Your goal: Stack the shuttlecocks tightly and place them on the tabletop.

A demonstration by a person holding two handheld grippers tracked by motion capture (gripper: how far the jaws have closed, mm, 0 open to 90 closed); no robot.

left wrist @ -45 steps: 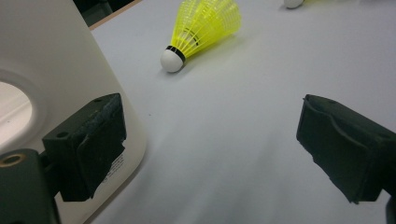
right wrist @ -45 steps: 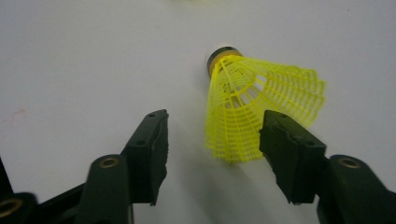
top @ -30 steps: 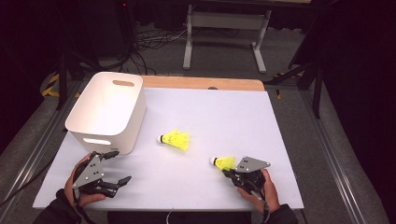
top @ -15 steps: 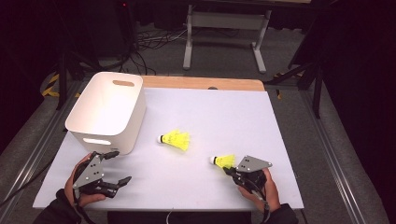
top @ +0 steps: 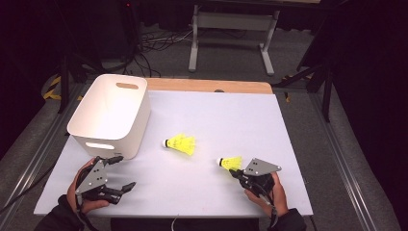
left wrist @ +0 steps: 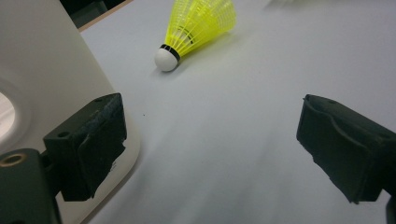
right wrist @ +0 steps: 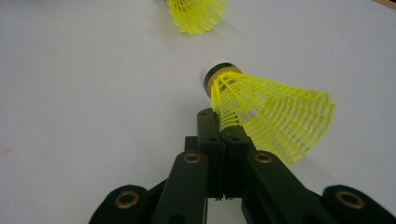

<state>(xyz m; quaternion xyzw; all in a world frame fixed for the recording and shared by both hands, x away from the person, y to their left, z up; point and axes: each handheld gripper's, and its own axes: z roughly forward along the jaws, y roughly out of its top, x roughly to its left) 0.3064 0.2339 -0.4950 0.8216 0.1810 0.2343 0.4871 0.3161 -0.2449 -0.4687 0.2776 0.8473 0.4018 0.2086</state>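
Barely shifted since before: right hand-held gripper (right wrist: 223,122) clamped on skirt of near yellow plastic shuttlecock (right wrist: 266,112), low over white surface (top: 216,115). Left hand-held gripper (top: 118,173) spread wide beside white plastic bin (top: 108,113). Second yellow shuttlecock (top: 181,144) lying mid-surface.

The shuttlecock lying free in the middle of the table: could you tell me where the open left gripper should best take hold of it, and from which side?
Probably across the yellow skirt of the free shuttlecock, coming from the left gripper side: it lies with its cork toward the white bin.
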